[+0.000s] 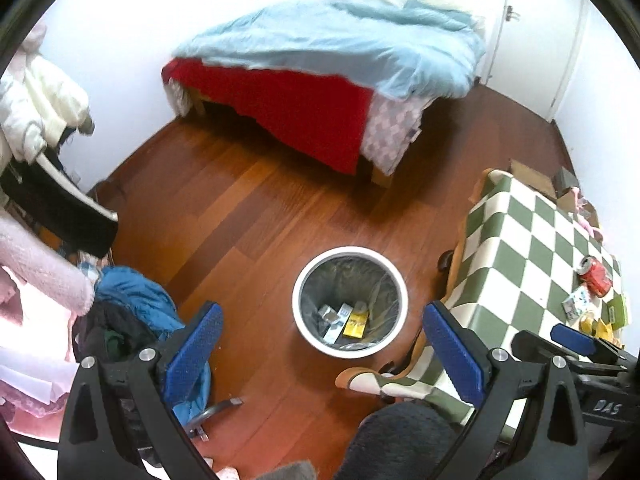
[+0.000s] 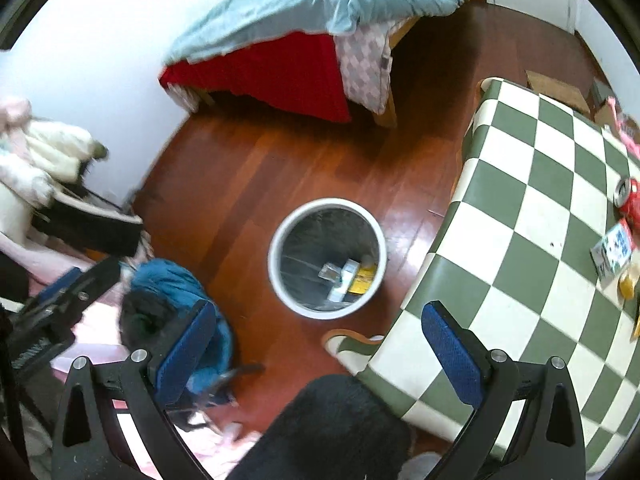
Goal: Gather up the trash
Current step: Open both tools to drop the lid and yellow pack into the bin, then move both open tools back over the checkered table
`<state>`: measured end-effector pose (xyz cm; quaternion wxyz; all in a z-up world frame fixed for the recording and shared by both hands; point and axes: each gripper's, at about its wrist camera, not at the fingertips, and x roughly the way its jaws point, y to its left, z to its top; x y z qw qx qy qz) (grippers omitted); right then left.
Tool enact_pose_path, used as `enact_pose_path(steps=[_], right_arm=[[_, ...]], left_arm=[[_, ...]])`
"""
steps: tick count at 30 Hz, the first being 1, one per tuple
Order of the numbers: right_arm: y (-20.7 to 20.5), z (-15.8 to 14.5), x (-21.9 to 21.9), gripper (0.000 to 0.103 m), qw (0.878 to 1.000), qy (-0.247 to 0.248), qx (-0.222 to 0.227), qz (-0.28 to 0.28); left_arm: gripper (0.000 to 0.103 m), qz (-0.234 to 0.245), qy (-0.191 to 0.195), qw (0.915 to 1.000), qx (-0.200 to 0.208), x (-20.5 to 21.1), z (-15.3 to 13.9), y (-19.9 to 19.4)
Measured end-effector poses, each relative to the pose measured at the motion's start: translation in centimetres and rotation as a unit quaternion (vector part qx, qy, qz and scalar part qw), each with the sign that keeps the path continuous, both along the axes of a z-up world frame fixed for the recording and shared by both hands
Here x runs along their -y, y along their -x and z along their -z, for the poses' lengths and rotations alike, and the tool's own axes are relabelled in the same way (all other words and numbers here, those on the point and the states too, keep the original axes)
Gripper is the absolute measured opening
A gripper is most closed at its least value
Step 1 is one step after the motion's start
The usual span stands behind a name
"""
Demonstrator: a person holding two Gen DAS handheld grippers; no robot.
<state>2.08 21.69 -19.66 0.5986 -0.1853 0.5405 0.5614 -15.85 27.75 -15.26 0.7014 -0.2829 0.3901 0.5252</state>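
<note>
**Hovering empty-handed between bin and table**

Starting with the largest thing, the checkered table [image 2: 520, 208] fills your right side, from 1 to 4 o'clock in the right wrist view. The white bin [image 1: 350, 300] stands on the floor at centre, just beside the table's edge, already holding a few cartons. Remaining trash lies on the table at 3 o'clock: a red can [image 2: 630, 200], a small carton [image 2: 612, 248] and some yellow scraps [image 1: 596, 324]. Your left gripper [image 1: 320, 344] and right gripper [image 2: 316, 344] both hang spread wide, grasping nothing. You look to be between pickups; next, swing right toward the can and close on it squarely.
</note>
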Motion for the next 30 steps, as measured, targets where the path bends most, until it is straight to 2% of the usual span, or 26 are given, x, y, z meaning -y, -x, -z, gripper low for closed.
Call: enact_pose_path(steps=[4, 9, 12, 16, 17, 18, 19, 20, 24, 27, 30], right_arm=[[-3.0, -1.4, 3.5, 0.103, 0.999, -0.018, -0.028, 0.043], [-10.3, -0.9, 8.6, 0.103, 0.990, -0.007, -0.037, 0.133], [-16.5, 0.6, 12.7, 0.103, 0.978, 0.010, -0.036, 0.206], [-25.5, 3.1, 19.6, 0.103, 0.945, 0.036, -0.041, 0.321], [-27.7, 3.9, 21.4, 0.103, 0.933, 0.043, -0.047, 0.353], [-30.5, 4.9, 24.1, 0.103, 0.916, 0.046, -0.057, 0.393], [-32.2, 5.6, 25.5, 0.103, 0.907, 0.048, -0.063, 0.415], [-34.4, 6.8, 27.9, 0.103, 0.888, 0.050, -0.072, 0.452], [-40.1, 10.4, 32.4, 0.103, 0.846, 0.065, -0.083, 0.522], [-42.1, 12.5, 33.5, 0.099, 0.831, 0.067, -0.100, 0.543], [-43.3, 14.0, 32.9, 0.088, 0.826, 0.066, -0.108, 0.549]], left_arm=[[0.102, 0.025, -0.004, 0.9997, 0.000, 1.2, 0.0, -3.4], [0.102, 0.057, 0.004, 0.9981, -0.021, 2.2, 2.1, -9.6], [0.102, 0.093, 0.011, 0.9949, -0.038, 3.2, 4.0, -15.0], [0.102, 0.152, 0.035, 0.9867, -0.046, 5.2, 6.6, -23.3], [0.102, 0.173, 0.043, 0.9828, -0.046, 5.9, 7.3, -25.9], [0.102, 0.191, 0.052, 0.9790, -0.047, 6.3, 7.8, -27.8], [0.102, 0.211, 0.060, 0.9745, -0.048, 7.0, 8.4, -30.0], [0.102, 0.236, 0.068, 0.9682, -0.050, 7.8, 9.2, -32.4], [0.102, 0.306, 0.094, 0.9445, -0.072, 10.0, 11.7, -39.9], [0.102, 0.345, 0.103, 0.9275, -0.101, 10.8, 13.7, -44.0], [0.102, 0.376, 0.107, 0.9110, -0.133, 11.2, 15.7, -46.7]])
